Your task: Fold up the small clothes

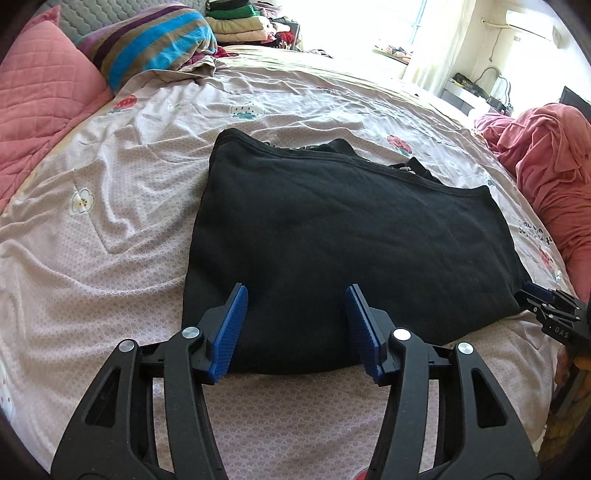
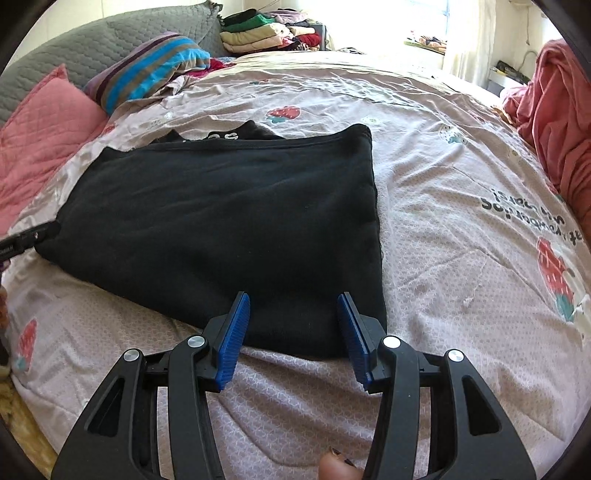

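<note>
A black garment [image 1: 332,236] lies folded flat on the bed, and it also shows in the right wrist view [image 2: 221,221]. My left gripper [image 1: 297,299] is open, its blue pads over the garment's near left edge, holding nothing. My right gripper [image 2: 293,306] is open over the garment's near right corner, holding nothing. The right gripper's tip [image 1: 550,306] shows at the right in the left wrist view. The left gripper's tip [image 2: 26,240] shows at the garment's left corner in the right wrist view.
The bed has a pink sheet [image 1: 110,229] with strawberry prints. Pink pillows [image 1: 40,99] and a striped blanket [image 1: 155,40] lie at the left back. Stacked folded clothes [image 2: 266,33] sit at the far end. A red-pink garment heap [image 1: 554,173] lies at the right.
</note>
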Motion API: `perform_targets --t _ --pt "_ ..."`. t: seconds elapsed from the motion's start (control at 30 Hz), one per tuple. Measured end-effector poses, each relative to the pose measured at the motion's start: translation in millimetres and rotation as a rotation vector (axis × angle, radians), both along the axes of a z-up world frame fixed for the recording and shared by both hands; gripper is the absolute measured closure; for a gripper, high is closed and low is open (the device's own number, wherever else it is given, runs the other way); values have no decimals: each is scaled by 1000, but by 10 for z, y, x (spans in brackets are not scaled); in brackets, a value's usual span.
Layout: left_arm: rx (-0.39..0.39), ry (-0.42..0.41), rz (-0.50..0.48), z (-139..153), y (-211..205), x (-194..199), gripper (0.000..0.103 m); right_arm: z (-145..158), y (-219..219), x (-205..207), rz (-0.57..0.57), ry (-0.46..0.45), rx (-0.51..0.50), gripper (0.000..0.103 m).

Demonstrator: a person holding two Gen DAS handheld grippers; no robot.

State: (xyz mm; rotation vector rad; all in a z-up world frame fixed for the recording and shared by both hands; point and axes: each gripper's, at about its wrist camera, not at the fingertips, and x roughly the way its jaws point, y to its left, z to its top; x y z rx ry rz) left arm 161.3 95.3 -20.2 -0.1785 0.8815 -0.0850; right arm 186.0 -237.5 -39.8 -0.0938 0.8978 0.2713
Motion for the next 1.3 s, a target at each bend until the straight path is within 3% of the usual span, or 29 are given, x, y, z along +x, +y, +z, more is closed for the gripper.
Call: perform_targets --t 0.17,0.5,0.73,0.83,0.9,1.3 --pt "-5 -5 1 9 -14 -25 53 33 -38 -45 -12 -4 24 55" --pt "-35 -27 -5 58 -18 -97 44 105 -73 -137 -17 -11 49 44" --pt "-37 -53 -3 115 -34 -161 25 197 -34 -197 -21 -43 39 17" --pt "-7 -61 26 136 -19 -189 10 239 -3 -210 -11 -55 46 16" --pt "-10 -63 55 137 40 -191 10 269 52 -212 1 -62 45 11" --pt "-53 -65 212 216 529 -140 9 440 676 -223 142 -130 1 7"
